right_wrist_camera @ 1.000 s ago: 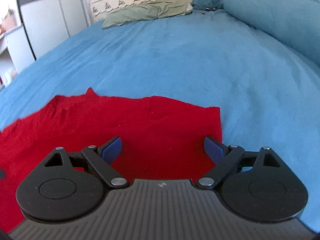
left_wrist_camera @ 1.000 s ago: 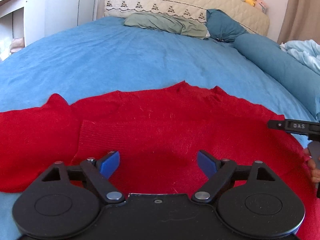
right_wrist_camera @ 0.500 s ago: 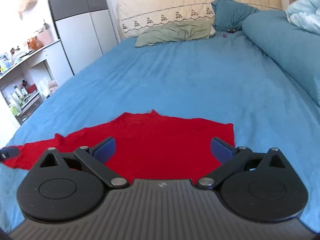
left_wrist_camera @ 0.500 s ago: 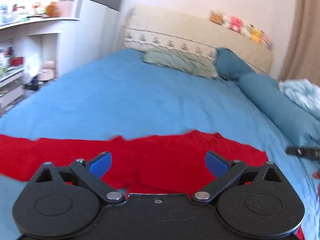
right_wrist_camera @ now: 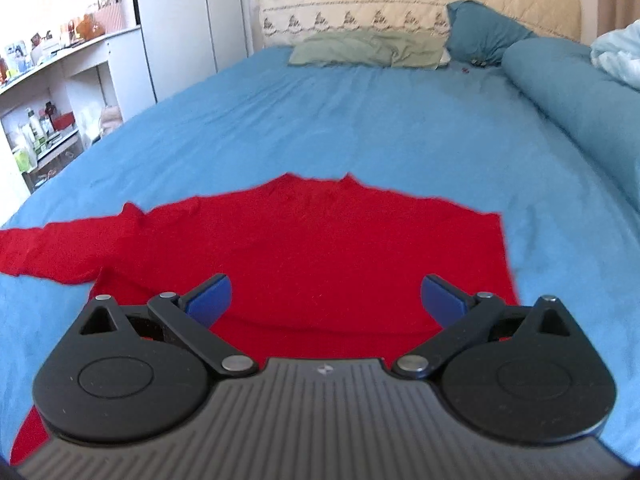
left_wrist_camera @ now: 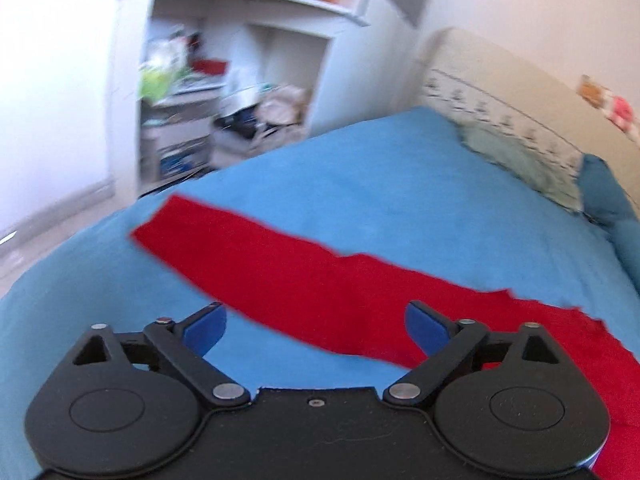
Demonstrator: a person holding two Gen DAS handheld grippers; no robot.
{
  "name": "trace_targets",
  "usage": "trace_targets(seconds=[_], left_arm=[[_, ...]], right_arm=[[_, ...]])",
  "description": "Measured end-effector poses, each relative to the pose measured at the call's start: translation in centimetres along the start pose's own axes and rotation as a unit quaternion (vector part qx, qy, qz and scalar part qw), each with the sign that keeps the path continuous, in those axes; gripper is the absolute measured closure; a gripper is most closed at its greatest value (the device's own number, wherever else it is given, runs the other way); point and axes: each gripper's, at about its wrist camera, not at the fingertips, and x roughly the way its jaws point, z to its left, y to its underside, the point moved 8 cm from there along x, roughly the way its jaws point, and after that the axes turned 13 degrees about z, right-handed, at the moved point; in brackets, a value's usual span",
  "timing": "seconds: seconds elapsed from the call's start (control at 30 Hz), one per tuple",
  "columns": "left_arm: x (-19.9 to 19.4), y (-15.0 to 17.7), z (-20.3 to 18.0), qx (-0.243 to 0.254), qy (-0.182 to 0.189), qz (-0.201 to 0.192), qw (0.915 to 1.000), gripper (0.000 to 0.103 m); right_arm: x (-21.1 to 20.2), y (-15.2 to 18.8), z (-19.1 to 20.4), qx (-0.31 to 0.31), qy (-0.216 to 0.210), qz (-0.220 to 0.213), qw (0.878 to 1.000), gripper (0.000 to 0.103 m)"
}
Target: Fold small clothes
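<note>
So we've got the red sweater (right_wrist_camera: 320, 248) flat on the blue bed (right_wrist_camera: 360, 120), left sleeve (left_wrist_camera: 248, 248) stretched out. Left gripper (left_wrist_camera: 316, 328) closing slightly on nothing, right gripper (right_wrist_camera: 326, 296) spread and empty. We'd pinch the cuff, then fold it inward.

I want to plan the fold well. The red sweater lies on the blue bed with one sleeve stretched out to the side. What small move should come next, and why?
Probably bring the left gripper, jaws closing with nothing between them, down to the cuff of the sleeve. The red sweater lies flat on the bed, its right side looks already folded in, and this sleeve is the part sticking out. The right gripper is open and holds nothing.
</note>
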Motion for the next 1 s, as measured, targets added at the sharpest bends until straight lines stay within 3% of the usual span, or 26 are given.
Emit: trace_targets(seconds=[0.1,0.23,0.37,0.47,0.53,0.57,0.67,0.8,0.9,1.0], left_arm=[[1.9,-0.3,2.4,-0.017,-0.009,0.007,0.9998,0.018],[4.3,-1.1,4.3,-0.016,-0.017,0.012,0.9997,0.038],[5.8,-2.0,4.8,-0.018,-0.016,-0.012,0.9996,0.041],[6.5,-2.4,5.2,-0.011,-0.041,-0.018,0.9989,0.057],[6.8,-2.7,5.4,-0.007,-0.058,-0.017,0.9982,0.085],[6.9,-3.0,5.6,-0.008,-0.06,-0.017,0.998,0.091],[6.1,-3.3,5.3,0.003,-0.064,-0.023,0.9977,0.097],[3.9,-4.0,2.1,0.067,-0.063,-0.045,0.9948,0.097],[0.7,-5.1,-3.3,0.104,-0.012,-0.077,0.9915,0.097],[-2.4,-5.6,-11.3,0.15,0.05,-0.111,0.9812,0.097]], right_arm=[[1.8,0.8,1.1,0.009,-0.009,0.009,1.0,0.0],[3.9,1.8,2.5,0.014,-0.015,0.019,1.0,0.0],[5.7,2.4,3.9,0.005,-0.013,0.028,1.0,0.0],[6.4,2.5,4.7,-0.002,-0.004,0.03,1.0,0.0],[6.6,2.5,5.0,0.0,-0.005,0.031,1.0,0.0],[6.7,2.5,5.1,0.0,-0.008,0.031,0.999,0.0],[6.8,2.5,5.2,0.0,-0.008,0.027,1.0,0.0],[6.7,2.4,4.8,0.014,-0.008,0.022,1.0,0.0],[6.1,2.1,4.2,0.03,-0.017,0.016,0.999,0.0],[5.1,1.6,3.2,0.041,-0.023,0.006,0.999,0.0]])
